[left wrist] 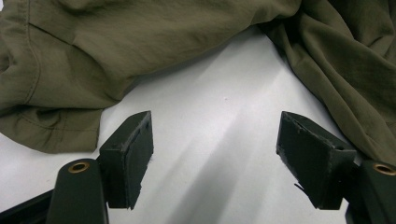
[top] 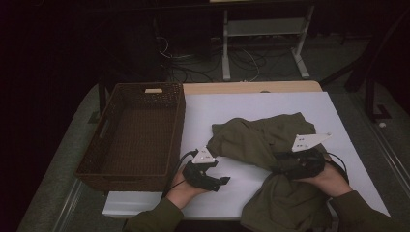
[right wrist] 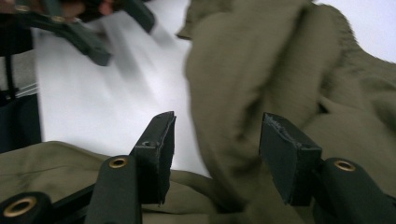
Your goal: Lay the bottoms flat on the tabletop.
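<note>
An olive-green garment (top: 270, 159) of thin, softly creased cloth lies rumpled on the white table top (top: 261, 104), on its right half. One bunched mass of it sits toward the middle of the table, with a stitched seam and a folded hem (left wrist: 51, 135) showing in the left gripper view; from there the cloth runs back toward the person's edge, where its lower part spreads flat and hangs a little over the near edge. Its long axis therefore goes roughly from the table's middle down to the near edge, leaning slightly to the right, though the folds make its exact outline hard to read and which end is which cannot be told. The left gripper (left wrist: 215, 154) rests low near the near edge, just right of the brown woven basket (top: 133, 137) that stands along the left edge; its jaws stand well apart over bare white surface, with nothing between them, and the garment's hem lies just beyond its tips without touching them. The right gripper (right wrist: 217, 156) sits over the cloth where the bunched part meets the flat part; its jaws are about half open, and a thick fold of the garment rises in the gap between them, but the pads do not press on it. The picture there is blurred.
</note>
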{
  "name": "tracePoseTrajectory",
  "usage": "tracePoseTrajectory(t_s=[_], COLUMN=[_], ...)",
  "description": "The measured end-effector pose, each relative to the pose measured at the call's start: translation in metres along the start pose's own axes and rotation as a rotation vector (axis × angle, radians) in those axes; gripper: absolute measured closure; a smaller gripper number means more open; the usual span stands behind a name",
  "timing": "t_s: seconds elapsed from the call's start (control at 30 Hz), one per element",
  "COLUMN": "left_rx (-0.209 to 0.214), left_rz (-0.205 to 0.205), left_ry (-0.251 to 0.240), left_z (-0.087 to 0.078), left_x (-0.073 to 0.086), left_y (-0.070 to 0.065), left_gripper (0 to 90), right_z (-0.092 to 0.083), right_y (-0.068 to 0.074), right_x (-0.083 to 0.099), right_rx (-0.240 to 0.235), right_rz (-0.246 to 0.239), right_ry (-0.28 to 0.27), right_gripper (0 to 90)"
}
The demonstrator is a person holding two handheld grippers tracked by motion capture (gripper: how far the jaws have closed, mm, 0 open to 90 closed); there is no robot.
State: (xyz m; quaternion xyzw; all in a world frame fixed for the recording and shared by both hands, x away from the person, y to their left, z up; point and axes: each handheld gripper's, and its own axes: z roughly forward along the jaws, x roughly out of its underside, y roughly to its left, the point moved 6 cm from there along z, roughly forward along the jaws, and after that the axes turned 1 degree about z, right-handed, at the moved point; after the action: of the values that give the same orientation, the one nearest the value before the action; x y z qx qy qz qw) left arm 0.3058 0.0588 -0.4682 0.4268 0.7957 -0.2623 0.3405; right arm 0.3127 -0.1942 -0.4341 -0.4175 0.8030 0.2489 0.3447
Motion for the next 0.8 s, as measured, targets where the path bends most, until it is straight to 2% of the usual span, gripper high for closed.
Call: tracePoseTrajectory(t_s=[0.1,0.27,0.37,0.57,0.67,0.8], left_rx=[-0.002,0.0,0.002,-0.001,-0.001,0.0], left_rz=[-0.001,0.005,0.007,0.003,0.007,0.008], left_ry=[-0.002,0.005,0.01,0.008,0.015,0.018], left_z=[0.0,0.001,0.001,0.001,0.002,0.003], left_x=[0.0,0.0,0.001,0.0,0.001,0.001], left_y=[0.001,0.0,0.0,-0.001,-0.001,-0.001], left_gripper=[27.1,27.1,27.2,27.3,27.3,27.3], right_z=[0.003,0.012,0.016,0.025,0.028,0.032], right_y=[-0.008,-0.011,-0.011,-0.017,-0.02,-0.025], right_x=[0.003,0.008,0.01,0.011,0.009,0.005], right_rx=[0.014,0.028,0.049,0.097,0.102,0.092], right_rz=[0.011,-0.01,-0.025,-0.039,-0.043,-0.037], right_ry=[0.019,0.066,0.087,0.123,0.124,0.124], right_gripper=[44.3,43.8,46.7,69.7,81.6,85.6])
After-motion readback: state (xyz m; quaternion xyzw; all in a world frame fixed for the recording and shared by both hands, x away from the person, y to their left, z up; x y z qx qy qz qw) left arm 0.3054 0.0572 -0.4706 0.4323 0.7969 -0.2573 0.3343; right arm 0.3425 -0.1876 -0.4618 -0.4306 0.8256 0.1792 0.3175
